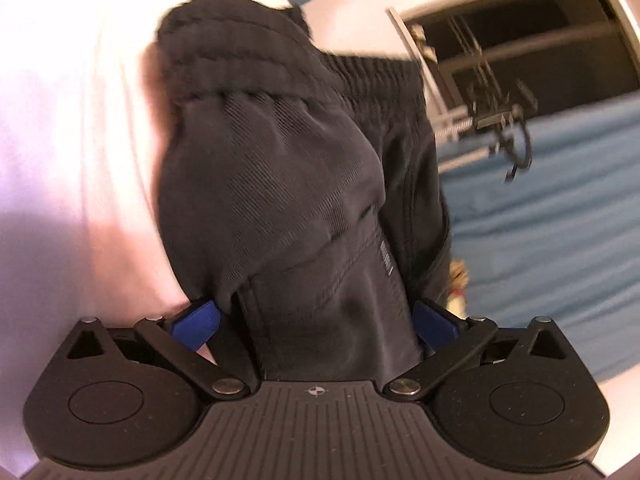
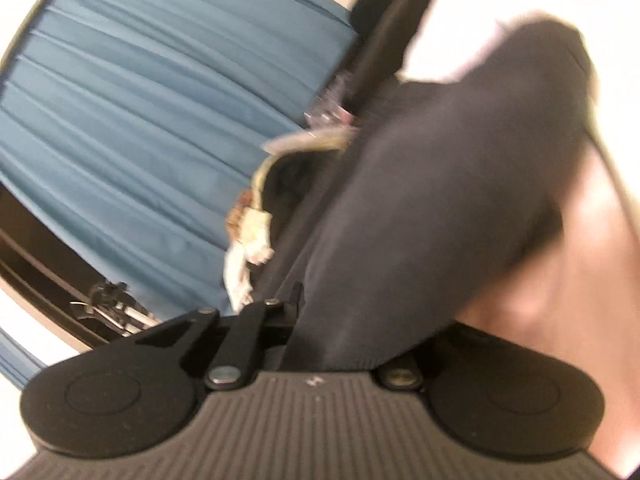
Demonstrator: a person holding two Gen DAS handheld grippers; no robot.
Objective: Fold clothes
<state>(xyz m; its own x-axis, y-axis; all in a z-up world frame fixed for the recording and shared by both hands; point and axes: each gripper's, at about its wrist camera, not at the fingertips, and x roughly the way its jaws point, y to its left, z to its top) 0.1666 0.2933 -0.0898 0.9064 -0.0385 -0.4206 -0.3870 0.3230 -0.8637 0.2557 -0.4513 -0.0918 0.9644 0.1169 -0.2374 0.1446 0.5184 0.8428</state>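
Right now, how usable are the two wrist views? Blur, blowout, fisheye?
Left wrist view: dark garment fairly sharp, weave and waistband ribbing readable; white cloth at left blown out with a pinkish cast; window frame bowed by the fisheye. Right wrist view: motion-smeared throughout, the garment shows no texture; upper right overexposed; blue curtain folds curve toward the edges.

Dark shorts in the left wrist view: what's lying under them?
Under the dark shorts a white sheet shows on the left, and blue bedding to the right. Whatever lies directly beneath the fabric is covered and cannot be seen.
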